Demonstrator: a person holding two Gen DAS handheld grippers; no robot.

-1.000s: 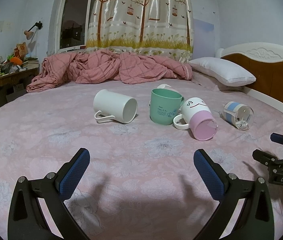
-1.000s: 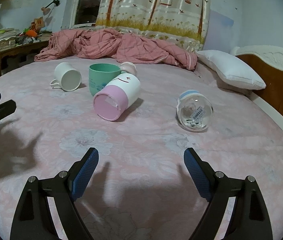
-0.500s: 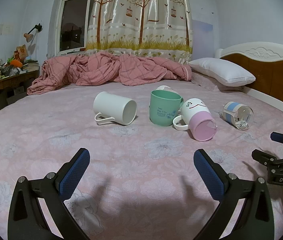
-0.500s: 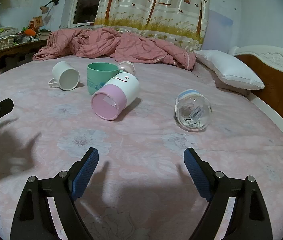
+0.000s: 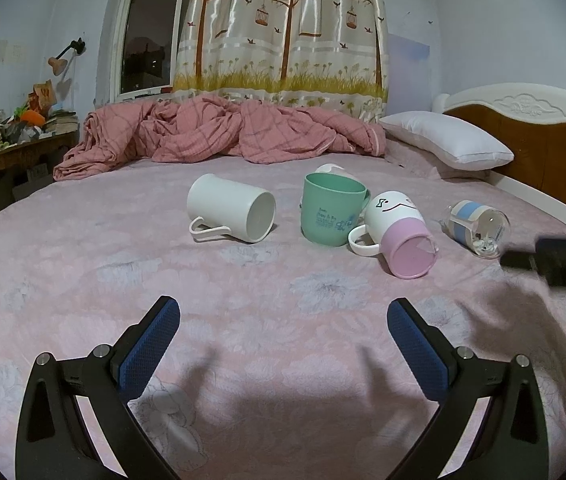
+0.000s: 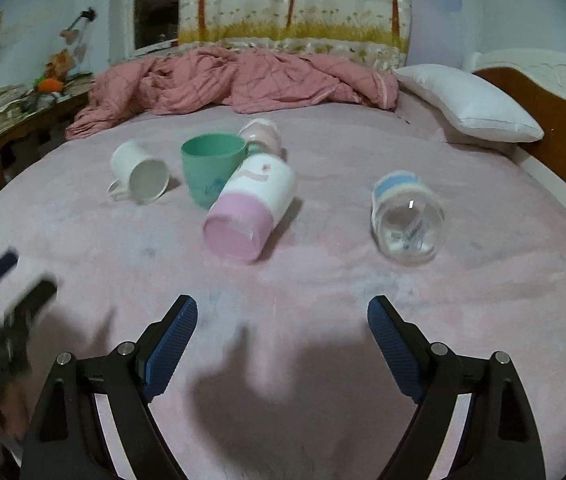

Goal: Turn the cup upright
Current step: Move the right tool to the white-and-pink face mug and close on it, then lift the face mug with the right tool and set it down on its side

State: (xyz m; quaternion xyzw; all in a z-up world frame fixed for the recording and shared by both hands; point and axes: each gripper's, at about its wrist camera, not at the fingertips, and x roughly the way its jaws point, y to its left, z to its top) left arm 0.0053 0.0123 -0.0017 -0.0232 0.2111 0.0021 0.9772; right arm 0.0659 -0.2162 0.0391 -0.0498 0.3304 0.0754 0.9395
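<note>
Several cups are on the pink bed. A white mug (image 5: 231, 213) (image 6: 139, 176) lies on its side. A green cup (image 5: 331, 208) (image 6: 211, 168) stands upright. A pink-and-white mug (image 5: 401, 234) (image 6: 249, 210) lies on its side, mouth toward me. A clear glass with a blue band (image 5: 479, 228) (image 6: 407, 216) lies on its side. A small pink cup (image 6: 262, 134) lies behind the green one. My left gripper (image 5: 283, 332) is open and empty, short of the cups. My right gripper (image 6: 283, 328) is open and empty, nearer the pink mug and the glass; it shows blurred in the left wrist view (image 5: 555, 260).
A rumpled pink blanket (image 5: 219, 132) lies at the far side of the bed. A white pillow (image 5: 447, 140) rests against the wooden headboard (image 5: 543, 136) on the right. A cluttered wooden desk (image 5: 7, 140) stands left of the bed.
My right gripper has moved forward and higher toward the pink mug and the glass, blurring its view. My left gripper has hardly moved. The cups lie as before.
</note>
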